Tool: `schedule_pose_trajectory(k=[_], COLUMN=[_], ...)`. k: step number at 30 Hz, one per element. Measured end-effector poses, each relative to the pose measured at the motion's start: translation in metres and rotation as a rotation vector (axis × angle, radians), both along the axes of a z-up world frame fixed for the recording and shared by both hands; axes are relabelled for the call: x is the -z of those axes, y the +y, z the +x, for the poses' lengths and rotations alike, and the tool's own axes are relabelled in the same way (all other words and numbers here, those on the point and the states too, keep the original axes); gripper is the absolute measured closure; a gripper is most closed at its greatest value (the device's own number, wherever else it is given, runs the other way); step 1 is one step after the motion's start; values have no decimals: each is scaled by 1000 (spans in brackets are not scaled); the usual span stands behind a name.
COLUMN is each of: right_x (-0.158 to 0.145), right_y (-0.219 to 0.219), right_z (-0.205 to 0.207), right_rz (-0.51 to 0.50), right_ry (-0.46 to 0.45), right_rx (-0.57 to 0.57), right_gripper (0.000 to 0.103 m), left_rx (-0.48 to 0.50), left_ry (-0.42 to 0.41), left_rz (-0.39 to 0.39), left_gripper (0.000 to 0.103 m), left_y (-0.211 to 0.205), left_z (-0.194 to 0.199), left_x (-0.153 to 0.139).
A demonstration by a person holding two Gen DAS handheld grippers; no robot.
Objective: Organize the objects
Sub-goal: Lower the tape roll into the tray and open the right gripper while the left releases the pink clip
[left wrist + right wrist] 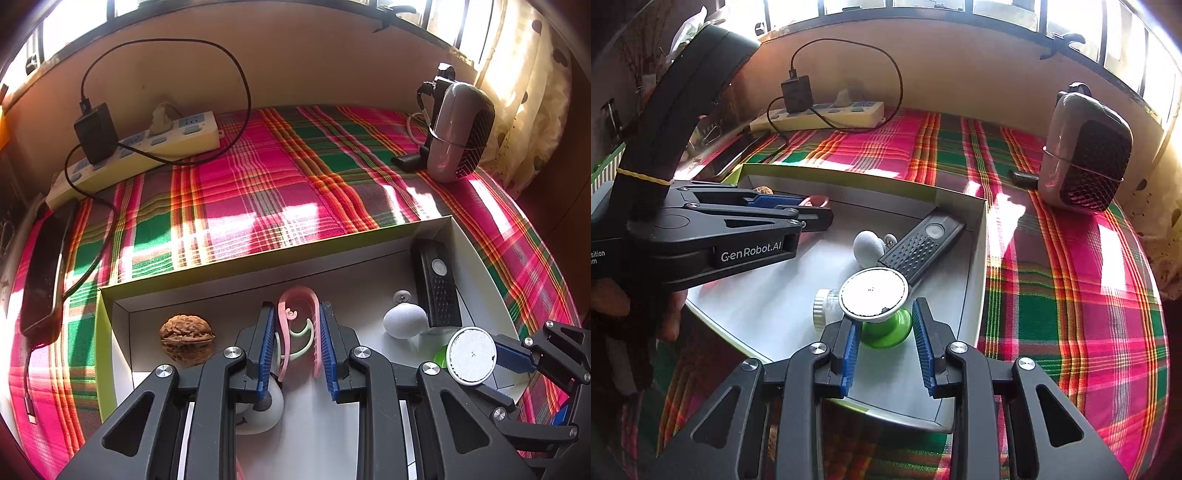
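A shallow white box (369, 236) (979, 236) lies on the plaid cloth. My left gripper (297, 332) is shut on a pink hair claw clip (299, 314) and holds it over the box floor. My right gripper (884, 332) is shut on a green-based holder with a round white disc top (873, 293) (471, 354), at the box's right side. In the box lie a walnut (186, 330), a white ball (404, 319) (868, 243), a black remote (437, 284) (923, 243), a small white-capped jar (823, 306) and a white ball under my left finger (258, 410).
A power strip (147, 147) (827, 114) with a black adapter and cable lies at the back left. A phone (44, 269) lies at the left edge. A small heater (461, 133) (1086, 162) stands at the back right. Plaid cloth (277, 177) lies beyond the box.
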State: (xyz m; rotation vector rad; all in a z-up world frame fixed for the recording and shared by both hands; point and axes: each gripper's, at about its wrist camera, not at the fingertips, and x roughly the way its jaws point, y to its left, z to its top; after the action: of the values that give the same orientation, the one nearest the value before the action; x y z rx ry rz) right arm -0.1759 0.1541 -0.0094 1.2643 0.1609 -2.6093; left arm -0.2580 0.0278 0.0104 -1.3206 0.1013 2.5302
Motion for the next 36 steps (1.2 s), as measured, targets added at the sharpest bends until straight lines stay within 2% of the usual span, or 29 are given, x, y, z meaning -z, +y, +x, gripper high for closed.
schedule_pose_trajectory(k=[20, 27, 36], right_x=[-1, -2, -3], right_y=[-1, 0, 1], right_z=[5, 7, 9], right_rz=[34, 41, 39], right_ry=[6, 12, 14], right_rx=[17, 24, 27], right_gripper=[73, 65, 64], left_rx=[1, 4, -1], left_ry=[-3, -4, -9], left_rz=[2, 2, 2], left_gripper=[78, 75, 75], left_y=[2, 2, 0], left_z=[3, 3, 6], left_x=[1, 1, 1])
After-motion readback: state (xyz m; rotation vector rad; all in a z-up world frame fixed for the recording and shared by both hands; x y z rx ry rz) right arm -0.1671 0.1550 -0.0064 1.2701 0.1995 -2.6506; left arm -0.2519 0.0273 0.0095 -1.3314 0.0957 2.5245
